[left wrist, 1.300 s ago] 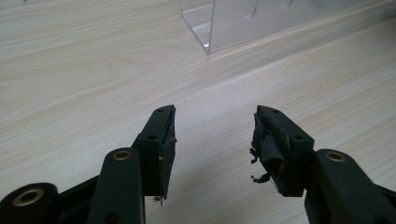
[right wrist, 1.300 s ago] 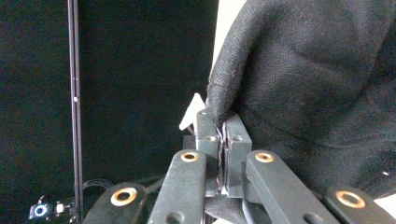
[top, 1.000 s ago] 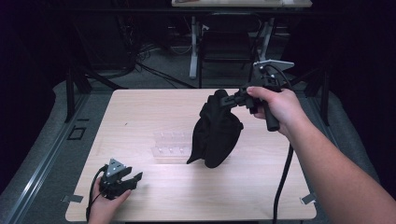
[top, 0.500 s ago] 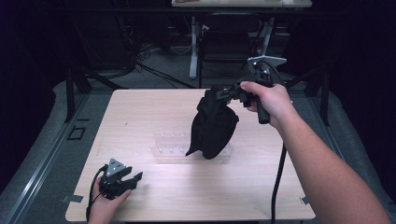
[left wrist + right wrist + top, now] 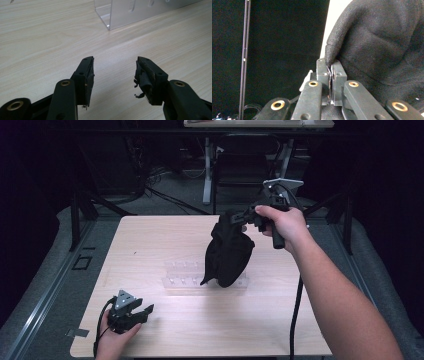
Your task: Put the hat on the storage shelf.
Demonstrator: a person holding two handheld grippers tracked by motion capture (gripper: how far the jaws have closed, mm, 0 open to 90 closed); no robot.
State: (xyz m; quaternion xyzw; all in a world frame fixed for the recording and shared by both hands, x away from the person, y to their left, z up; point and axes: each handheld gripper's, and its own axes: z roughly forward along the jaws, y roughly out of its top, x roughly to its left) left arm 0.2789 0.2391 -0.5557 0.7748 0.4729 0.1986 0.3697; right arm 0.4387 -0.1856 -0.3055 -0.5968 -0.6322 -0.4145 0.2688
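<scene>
The black cloth (image 5: 227, 252) hung in mid-air at the centre of the high view, above the pale wood-grain worktop (image 5: 150, 245), its lowest fold dangling over or just touching the clear plastic rack (image 5: 182, 274); which of the two could not be told. It was pinched at its top edge by the right claw (image 5: 239, 218), whose jaws were pressed together on a thin fold of fabric. In the right gripper view that fold (image 5: 329, 61) sat squeezed between the two black jaws, and the weave looked coarse, matte and slightly fuzzy.

The cloth drooped in loose, rounded folds and tapered to a point at the bottom, which suggested something soft, limp and light, with no stiffness of its own. It would probably not slip readily, given the rough surface, but a grip on so small a pinch of edge could pull free under a sharp tug. A second hold on the opposite corner or the lower hem seemed the sensible place to spread it.

The left claw (image 5: 131, 311) rested low on the worktop at the lower left of the high view, jaws spread apart and holding nothing. In the left gripper view its worn, frayed pads (image 5: 143, 77) faced the rack's glossy, hard-edged corner (image 5: 117, 13).
</scene>
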